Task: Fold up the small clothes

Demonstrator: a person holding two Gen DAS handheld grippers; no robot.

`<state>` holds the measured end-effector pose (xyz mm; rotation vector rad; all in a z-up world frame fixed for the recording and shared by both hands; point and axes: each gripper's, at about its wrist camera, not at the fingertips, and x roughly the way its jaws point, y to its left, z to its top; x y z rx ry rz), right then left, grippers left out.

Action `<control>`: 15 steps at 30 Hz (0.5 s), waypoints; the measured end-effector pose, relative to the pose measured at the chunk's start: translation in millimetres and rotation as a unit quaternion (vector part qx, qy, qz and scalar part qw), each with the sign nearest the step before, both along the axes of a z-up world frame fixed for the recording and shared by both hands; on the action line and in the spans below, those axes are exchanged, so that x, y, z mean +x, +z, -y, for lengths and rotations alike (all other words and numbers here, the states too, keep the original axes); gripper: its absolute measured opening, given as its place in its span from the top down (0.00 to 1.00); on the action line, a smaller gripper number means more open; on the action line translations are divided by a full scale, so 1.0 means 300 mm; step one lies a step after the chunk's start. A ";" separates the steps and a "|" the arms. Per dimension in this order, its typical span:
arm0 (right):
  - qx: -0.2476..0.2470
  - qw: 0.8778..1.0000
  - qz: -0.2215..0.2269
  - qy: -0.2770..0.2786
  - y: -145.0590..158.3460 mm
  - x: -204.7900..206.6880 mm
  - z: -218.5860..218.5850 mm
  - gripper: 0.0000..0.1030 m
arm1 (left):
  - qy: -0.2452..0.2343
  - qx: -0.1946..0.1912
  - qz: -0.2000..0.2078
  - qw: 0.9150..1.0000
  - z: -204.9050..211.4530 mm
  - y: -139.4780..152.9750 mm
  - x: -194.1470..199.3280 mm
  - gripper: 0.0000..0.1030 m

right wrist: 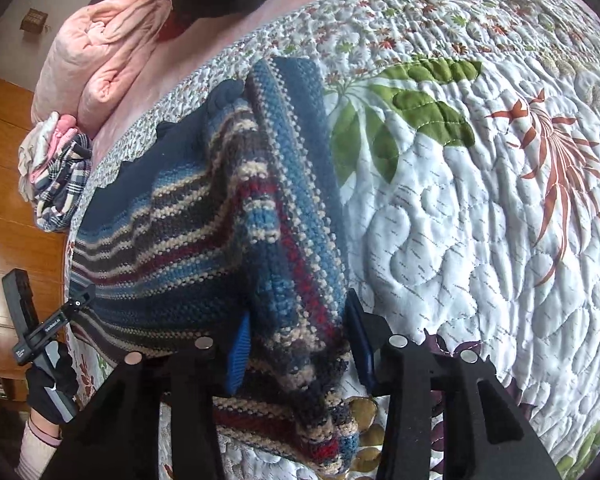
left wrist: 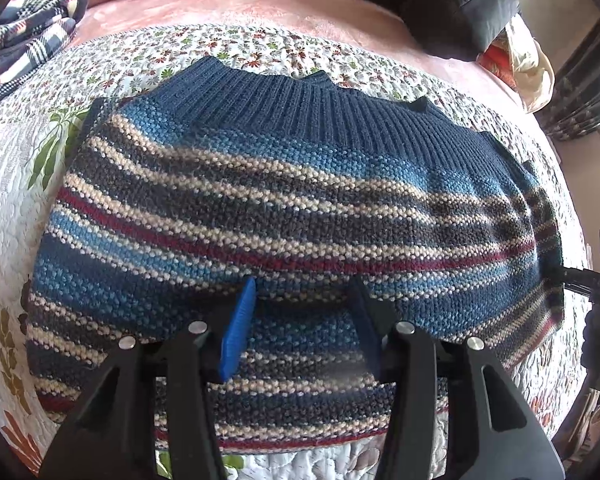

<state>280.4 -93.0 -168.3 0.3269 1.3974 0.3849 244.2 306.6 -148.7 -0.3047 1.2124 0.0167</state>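
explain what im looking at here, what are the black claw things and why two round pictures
Each black claw is a hand-held gripper with two blue-padded fingers and a fisheye camera looking along them, one picture per hand. A striped sweater lies on a floral quilt on a bed. In the left view, the left gripper is open over the sweater. In the right view, the right gripper has a bunched sweater edge between its fingers; whether it is clamped is unclear. A plaid garment lies farther back.
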 end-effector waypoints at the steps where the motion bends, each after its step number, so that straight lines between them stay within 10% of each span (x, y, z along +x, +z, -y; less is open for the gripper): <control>1: -0.004 1.000 0.001 0.000 0.000 -0.001 -0.001 0.58 | 0.001 -0.001 0.000 1.000 -0.001 -0.001 0.000 0.54; 15: -0.019 1.000 0.015 0.000 0.085 -0.017 -0.070 0.74 | 0.013 -0.017 -0.010 1.000 -0.011 0.017 -0.001 0.53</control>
